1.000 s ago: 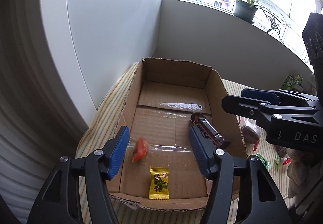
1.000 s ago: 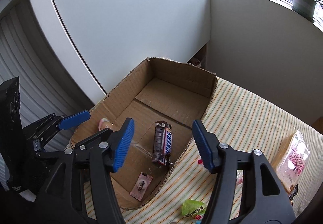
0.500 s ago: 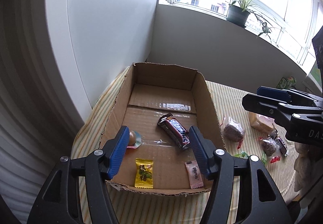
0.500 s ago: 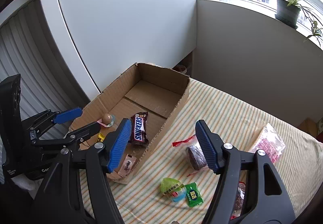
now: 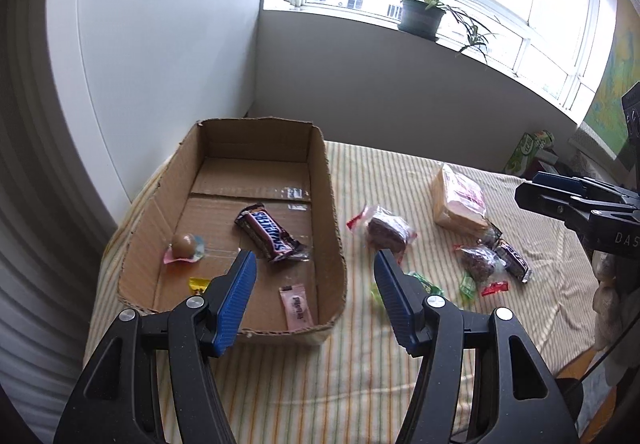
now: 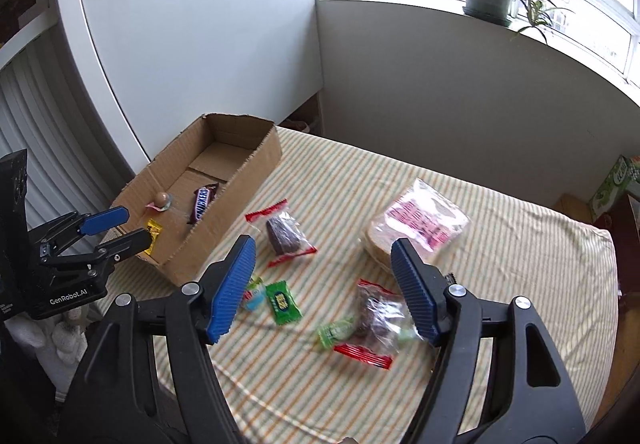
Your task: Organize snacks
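next, the green candy (image 6: 283, 302) should be taken squarely by the right gripper (image 6: 322, 290), jaws spread and empty, then lowered into the box (image 6: 256, 168); the left gripper (image 5: 312, 298) is spread too.

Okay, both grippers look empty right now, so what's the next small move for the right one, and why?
Probably lower the open right gripper onto the dark wrapped cake just below it. The cardboard box already holds the Snickers bar and small candies, while this snack lies on the striped cloth, nearest that gripper's fingertips.
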A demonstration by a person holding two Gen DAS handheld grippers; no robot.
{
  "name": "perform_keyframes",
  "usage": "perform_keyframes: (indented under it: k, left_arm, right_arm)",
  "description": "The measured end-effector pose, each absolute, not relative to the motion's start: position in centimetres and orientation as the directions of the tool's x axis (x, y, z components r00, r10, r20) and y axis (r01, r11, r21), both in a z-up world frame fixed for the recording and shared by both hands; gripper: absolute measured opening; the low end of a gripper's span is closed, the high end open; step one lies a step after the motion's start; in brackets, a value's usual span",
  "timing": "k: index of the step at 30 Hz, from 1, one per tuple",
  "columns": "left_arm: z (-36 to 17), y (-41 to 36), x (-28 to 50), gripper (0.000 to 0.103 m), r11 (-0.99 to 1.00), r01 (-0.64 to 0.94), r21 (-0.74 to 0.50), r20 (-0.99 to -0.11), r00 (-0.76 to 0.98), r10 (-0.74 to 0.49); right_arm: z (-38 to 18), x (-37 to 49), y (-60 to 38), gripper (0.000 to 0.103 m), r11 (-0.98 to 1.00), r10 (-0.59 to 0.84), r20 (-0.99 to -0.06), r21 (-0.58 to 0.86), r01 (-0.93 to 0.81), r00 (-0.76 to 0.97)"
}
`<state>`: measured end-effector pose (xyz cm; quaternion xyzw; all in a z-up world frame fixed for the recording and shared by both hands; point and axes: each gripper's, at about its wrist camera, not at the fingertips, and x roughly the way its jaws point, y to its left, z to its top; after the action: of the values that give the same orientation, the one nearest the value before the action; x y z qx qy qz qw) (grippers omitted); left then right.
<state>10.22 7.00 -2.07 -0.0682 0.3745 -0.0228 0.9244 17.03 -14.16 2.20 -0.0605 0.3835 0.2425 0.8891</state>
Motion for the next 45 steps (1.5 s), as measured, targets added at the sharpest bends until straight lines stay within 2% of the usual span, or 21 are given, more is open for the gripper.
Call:
perform_keyframes:
  k: [14,26,41,45]
  left_arm:
    - [-3.9,-0.6,10.9,0.061,0.981,0.116,-0.157,-0.732,0.653,-0.195]
    - [-5.7,-6.7,13.7,0.062,0.966,0.204,-0.16,-0.775,0.58,-0.251]
    - [-7.6,-11.2,17.8,0.062,0.953,0.26,-0.154,-0.817,0.51,-0.271]
    - [-8.1,-11.7,18.4,0.059,0.955,0.259,-0.144,-0.826,0.5,-0.26]
  right_arm:
    - [-2.1,17.9,-24.1,0.073,0.941,0.265,-0.78,0.082,-0.327,0.567]
    - [-6.0,19.0,-24.8,0.073,0.918,0.288,-0.824,0.093,-0.386,0.488]
    - [-8.3,20.7,-25.5,0.073,0.891,0.335,-0.829,0.124,-0.437,0.447]
    - [-9.0,21.0,-25.5,0.066,0.889,0.334,-0.834,0.124,-0.441,0.439]
